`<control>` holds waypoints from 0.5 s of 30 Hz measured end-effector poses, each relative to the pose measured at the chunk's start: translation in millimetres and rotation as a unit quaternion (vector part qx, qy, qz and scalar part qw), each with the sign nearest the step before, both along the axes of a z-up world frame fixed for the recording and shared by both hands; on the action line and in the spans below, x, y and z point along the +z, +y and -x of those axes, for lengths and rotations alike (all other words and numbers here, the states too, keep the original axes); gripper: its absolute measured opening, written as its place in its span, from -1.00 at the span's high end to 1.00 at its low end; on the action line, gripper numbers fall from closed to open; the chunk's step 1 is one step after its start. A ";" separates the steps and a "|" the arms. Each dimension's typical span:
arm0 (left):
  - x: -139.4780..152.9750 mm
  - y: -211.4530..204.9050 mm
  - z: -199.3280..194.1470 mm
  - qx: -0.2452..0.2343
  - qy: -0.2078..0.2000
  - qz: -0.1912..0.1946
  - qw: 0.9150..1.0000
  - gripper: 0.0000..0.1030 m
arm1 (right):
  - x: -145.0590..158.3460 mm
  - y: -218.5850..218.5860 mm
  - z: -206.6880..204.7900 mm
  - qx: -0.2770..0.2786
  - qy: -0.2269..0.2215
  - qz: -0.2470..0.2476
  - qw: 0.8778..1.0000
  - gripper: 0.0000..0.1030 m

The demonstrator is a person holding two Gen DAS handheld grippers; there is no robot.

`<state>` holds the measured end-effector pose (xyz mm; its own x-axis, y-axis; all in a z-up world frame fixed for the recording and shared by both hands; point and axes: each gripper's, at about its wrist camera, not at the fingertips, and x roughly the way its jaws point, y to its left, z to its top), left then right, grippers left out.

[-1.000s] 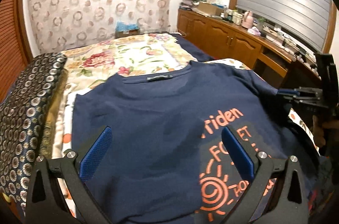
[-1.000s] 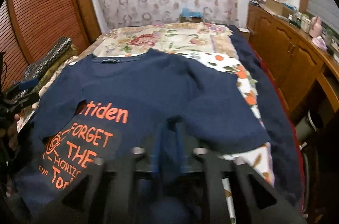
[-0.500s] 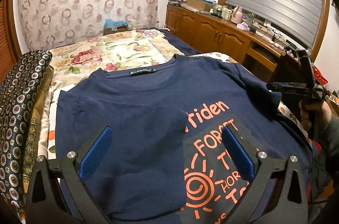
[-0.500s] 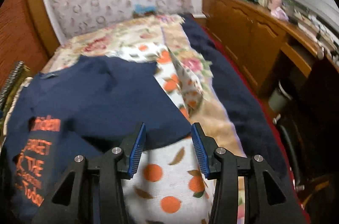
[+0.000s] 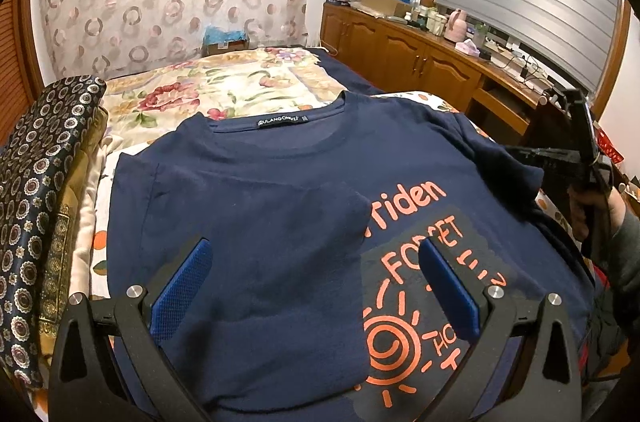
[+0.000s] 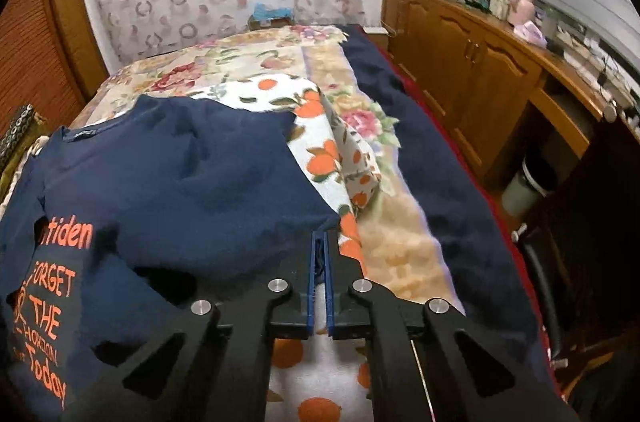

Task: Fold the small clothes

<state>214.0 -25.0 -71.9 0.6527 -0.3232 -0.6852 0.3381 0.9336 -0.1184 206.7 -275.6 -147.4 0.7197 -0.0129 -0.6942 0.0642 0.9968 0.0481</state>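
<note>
One bed (image 6: 400, 246) with a floral cover carries one navy cotton T-shirt with orange lettering (image 5: 280, 222), lying face up, one sleeve folded across its chest. Two hand-held grippers work it. The left hand-held gripper (image 5: 316, 286) hovers over the shirt's middle, blue pads spread wide, nothing between them. The right hand-held gripper (image 6: 319, 246) has just been closing and pinches the other sleeve's edge at the shirt's side.

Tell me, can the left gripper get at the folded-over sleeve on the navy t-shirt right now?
Probably yes: the left gripper is open, and the folded-over sleeve lies flat on the navy t-shirt just ahead, with nothing in between.
</note>
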 end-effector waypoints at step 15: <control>1.8 21.2 6.0 0.032 -0.006 0.006 0.999 -1.00 | 72.6 134.9 -12.3 0.226 -0.079 -0.047 0.970 0.96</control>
